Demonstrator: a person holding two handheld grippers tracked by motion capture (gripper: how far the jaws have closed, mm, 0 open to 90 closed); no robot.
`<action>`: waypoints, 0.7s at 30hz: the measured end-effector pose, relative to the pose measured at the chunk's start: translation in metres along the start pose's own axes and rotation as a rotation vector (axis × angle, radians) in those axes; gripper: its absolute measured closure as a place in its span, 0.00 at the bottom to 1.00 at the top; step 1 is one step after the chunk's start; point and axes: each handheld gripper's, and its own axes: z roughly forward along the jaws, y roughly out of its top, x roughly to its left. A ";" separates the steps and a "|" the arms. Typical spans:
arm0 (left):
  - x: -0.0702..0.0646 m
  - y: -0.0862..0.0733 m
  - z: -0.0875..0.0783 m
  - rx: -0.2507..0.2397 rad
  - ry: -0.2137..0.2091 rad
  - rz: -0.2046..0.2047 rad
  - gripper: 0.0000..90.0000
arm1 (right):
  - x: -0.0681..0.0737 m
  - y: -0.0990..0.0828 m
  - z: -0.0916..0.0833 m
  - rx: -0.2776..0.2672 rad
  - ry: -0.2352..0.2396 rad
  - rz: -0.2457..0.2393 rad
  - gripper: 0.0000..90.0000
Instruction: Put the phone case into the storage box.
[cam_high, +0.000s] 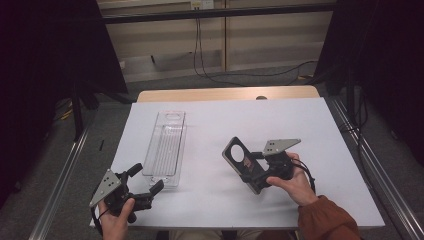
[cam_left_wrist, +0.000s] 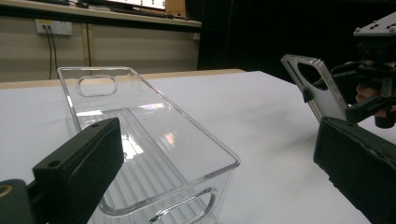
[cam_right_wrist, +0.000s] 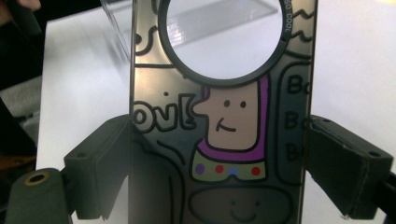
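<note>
Right gripper (cam_high: 258, 172) has its fingers (cam_right_wrist: 100, 161) clamped on the long edges of the phone case (cam_right_wrist: 219, 121), lifted off the desk (cam_high: 320, 165), ring cutout end beyond the fingertips. Left gripper (cam_high: 145, 182) sits with fingers (cam_left_wrist: 79, 163) wide and nothing between them, the clear bin (cam_high: 166, 145) just ahead of its fingertips. Risks: edge-only grip on a thin, flexy case, so it may bow, pop out or pivot between the pads. Tilted carry could clip the bin rim and shove the light bin.
</note>
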 end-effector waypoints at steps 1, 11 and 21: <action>-0.001 0.000 0.001 -0.004 -0.004 -0.005 0.02 | 0.000 -0.001 -0.001 -0.017 0.004 -0.003 0.13; -0.003 0.003 0.005 0.015 -0.062 0.020 0.02 | 0.005 -0.004 -0.004 -0.122 0.027 -0.009 0.13; -0.009 0.006 0.013 0.007 -0.101 0.027 0.03 | 0.010 -0.006 -0.002 -0.195 0.045 -0.020 0.13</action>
